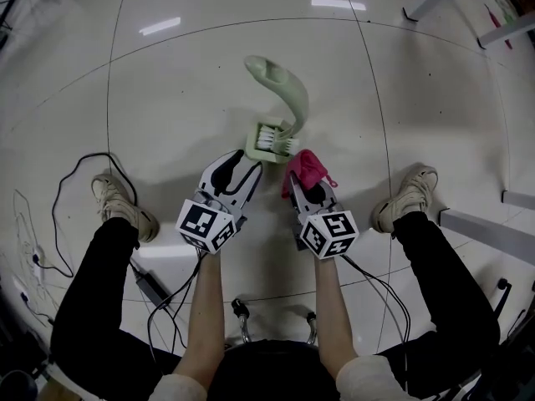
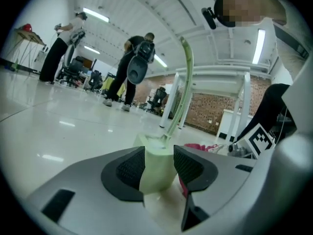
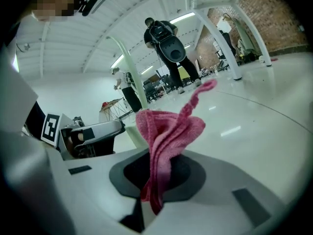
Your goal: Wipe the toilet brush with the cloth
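A seated person holds two grippers low over a glossy white floor (image 1: 167, 98), where a pale green plastic toilet brush (image 1: 289, 90) with a curved handle stands in its square holder (image 1: 285, 148), white bristles (image 1: 269, 135) showing inside it from the head view. The left gripper (image 1: 252, 164) is clamped on that smooth holder (image 2: 157, 169) between ribbed black pads (image 2: 131, 168), though its own view hides the bristles. Just beside it, the right gripper (image 1: 303, 182) pinches a bunched, fuzzy pink cloth (image 3: 166, 131) that stands up in folds.
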Demonstrator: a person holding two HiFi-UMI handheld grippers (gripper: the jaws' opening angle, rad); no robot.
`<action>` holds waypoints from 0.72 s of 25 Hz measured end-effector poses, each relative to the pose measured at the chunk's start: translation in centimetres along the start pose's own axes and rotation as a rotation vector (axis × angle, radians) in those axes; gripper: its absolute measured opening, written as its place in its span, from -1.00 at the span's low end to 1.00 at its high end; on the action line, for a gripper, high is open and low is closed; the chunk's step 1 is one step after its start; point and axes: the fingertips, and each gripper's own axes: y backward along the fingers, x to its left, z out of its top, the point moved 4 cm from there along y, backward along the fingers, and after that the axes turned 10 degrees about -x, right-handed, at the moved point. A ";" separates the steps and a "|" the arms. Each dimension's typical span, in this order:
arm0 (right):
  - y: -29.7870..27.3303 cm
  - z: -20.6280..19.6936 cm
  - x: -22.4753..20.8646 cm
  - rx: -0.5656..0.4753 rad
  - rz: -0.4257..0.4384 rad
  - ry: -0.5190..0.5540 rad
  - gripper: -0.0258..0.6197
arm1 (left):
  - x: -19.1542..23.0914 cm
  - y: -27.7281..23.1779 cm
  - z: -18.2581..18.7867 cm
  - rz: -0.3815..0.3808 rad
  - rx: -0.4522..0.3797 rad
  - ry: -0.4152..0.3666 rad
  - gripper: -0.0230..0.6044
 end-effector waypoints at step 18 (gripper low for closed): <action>-0.7 2.3 3.6 -0.083 0.061 0.291 -0.82 | 0.5 1.5 0.9 0.035 -0.073 0.051 -0.40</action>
